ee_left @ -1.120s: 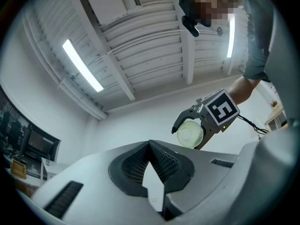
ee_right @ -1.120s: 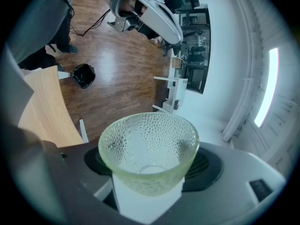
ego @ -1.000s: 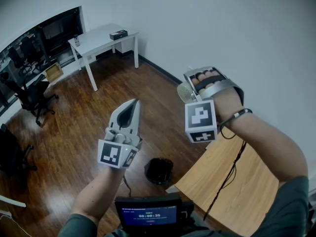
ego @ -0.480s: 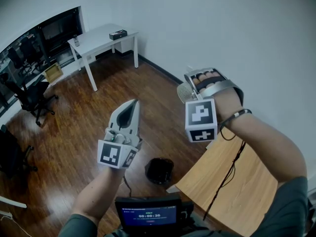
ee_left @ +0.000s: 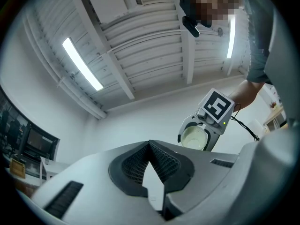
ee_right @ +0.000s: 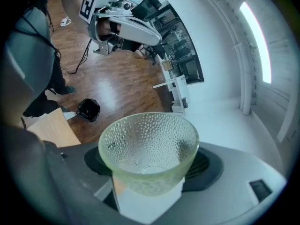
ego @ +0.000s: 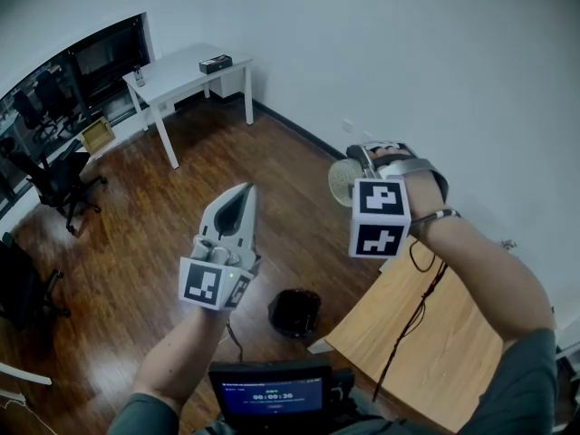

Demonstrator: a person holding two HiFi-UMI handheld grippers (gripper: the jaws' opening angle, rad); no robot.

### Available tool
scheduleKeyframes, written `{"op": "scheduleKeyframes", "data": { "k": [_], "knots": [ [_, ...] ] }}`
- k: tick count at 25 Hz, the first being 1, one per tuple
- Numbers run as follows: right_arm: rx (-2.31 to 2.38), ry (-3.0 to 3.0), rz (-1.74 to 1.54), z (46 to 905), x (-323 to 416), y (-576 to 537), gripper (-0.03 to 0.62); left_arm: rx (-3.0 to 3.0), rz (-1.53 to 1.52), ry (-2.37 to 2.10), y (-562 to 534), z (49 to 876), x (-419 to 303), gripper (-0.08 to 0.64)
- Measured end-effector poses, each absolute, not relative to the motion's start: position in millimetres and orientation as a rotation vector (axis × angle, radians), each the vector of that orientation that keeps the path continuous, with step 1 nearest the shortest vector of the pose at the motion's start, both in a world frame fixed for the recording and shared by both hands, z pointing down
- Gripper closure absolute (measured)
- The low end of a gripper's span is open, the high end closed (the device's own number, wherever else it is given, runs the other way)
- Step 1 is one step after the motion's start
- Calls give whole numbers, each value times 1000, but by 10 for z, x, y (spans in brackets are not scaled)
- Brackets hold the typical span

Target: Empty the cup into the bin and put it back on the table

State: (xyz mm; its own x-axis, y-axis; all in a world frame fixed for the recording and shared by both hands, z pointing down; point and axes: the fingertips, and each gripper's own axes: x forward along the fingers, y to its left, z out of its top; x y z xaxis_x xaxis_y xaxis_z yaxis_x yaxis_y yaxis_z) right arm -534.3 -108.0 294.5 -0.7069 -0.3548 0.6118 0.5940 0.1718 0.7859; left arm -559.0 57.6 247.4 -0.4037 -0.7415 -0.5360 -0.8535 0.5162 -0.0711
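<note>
Gripped by the right claw (ego: 358,172) over the wooden floor (ego: 181,179), the tapered glass cup (ee_right: 149,144) could slip and shatter (left claw (ego: 245,191) closed, empty).

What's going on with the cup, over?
Left gripper shut, empty. Right gripper shut on cup, held high, looks empty. Bin below, beside table; nothing in the way.

Head view looks steeply down; right gripper view shares the bin (ego: 293,313)
</note>
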Motion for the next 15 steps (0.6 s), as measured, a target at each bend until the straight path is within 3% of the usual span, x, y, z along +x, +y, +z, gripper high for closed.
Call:
{"op": "scheduleKeyframes", "data": {
  "k": [15],
  "knots": [
    [-277, -1938, -1289, 3250, -5335, -1035, 193, -1333, 291, 2239, 627, 2540, -5634, 560]
  ]
}}
